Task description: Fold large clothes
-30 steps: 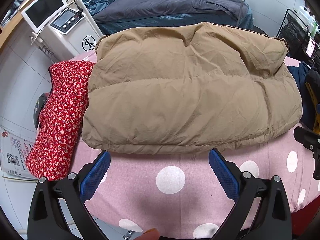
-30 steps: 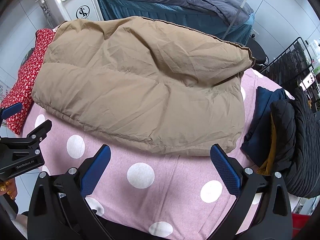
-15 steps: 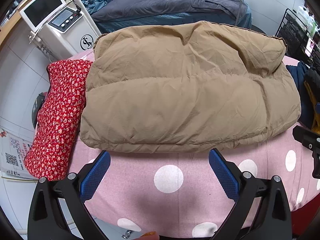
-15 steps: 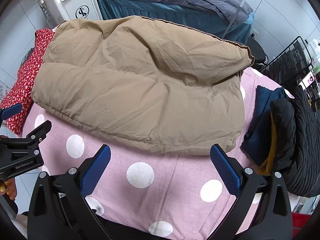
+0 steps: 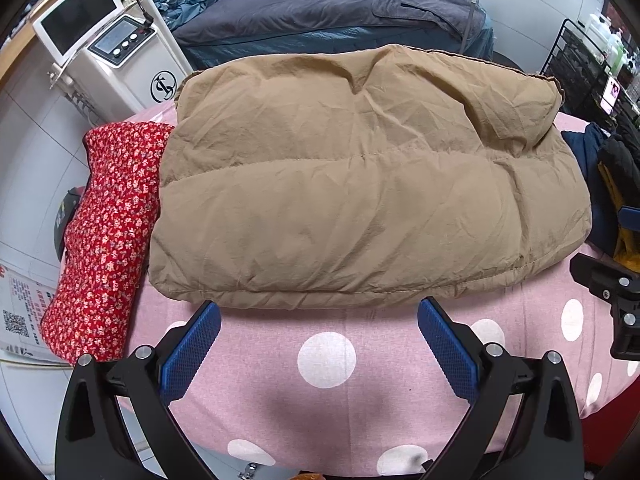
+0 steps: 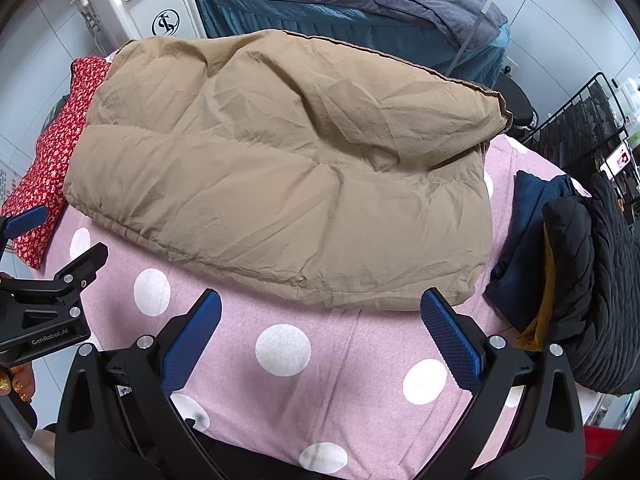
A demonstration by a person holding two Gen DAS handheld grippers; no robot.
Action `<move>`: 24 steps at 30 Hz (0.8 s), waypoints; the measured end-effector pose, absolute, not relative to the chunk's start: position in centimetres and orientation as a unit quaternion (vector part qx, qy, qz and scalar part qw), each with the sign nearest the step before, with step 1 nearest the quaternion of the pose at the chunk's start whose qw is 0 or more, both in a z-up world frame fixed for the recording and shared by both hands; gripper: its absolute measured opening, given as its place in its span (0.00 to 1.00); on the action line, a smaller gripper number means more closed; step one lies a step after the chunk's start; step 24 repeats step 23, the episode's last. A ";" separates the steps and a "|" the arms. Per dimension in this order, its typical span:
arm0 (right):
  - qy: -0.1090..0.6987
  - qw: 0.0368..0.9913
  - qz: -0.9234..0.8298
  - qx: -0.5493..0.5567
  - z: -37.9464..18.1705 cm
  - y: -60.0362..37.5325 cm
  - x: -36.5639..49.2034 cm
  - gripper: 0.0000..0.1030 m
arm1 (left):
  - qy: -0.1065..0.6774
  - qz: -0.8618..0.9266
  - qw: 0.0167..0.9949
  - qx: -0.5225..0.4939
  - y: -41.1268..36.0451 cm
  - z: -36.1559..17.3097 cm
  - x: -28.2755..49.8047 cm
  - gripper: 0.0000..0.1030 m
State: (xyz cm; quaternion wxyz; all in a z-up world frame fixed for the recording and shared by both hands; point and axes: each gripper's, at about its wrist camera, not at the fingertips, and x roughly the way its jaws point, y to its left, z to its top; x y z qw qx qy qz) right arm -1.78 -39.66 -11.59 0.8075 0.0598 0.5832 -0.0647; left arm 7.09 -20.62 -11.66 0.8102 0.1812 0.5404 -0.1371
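A tan padded coat (image 5: 360, 184) lies folded into a thick block on the pink polka-dot table cover (image 5: 328, 360); it also shows in the right wrist view (image 6: 288, 168). My left gripper (image 5: 319, 312) is open and empty, just short of the coat's near hem. My right gripper (image 6: 321, 304) is open and empty, just short of the near right corner of the coat. The left gripper's body (image 6: 44, 312) shows at the left edge of the right wrist view.
A red floral garment (image 5: 108, 232) lies left of the coat. Dark blue and black clothes (image 6: 568, 264) are piled at the right. A white machine (image 5: 116, 60), a bed with grey bedding (image 5: 328, 12) and a black wire rack (image 6: 592, 120) stand behind.
Both grippers stay open and have crept slightly forward toward the coat's near hem. The coat has not moved.
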 end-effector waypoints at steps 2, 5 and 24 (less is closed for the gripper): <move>0.583 0.808 -0.065 0.059 -11.6 -39.6 -1.8 0.96 | 0.544 -0.138 0.809 0.175 -20.5 -11.7 7.2 0.94; 0.584 0.807 -0.064 0.059 -11.6 -39.6 -1.7 0.96 | 0.545 -0.136 0.809 0.172 -20.5 -11.8 7.2 0.94; 0.584 0.807 -0.065 0.059 -11.7 -39.5 -1.7 0.96 | 0.537 -0.124 0.815 0.180 -20.3 -11.4 7.2 0.94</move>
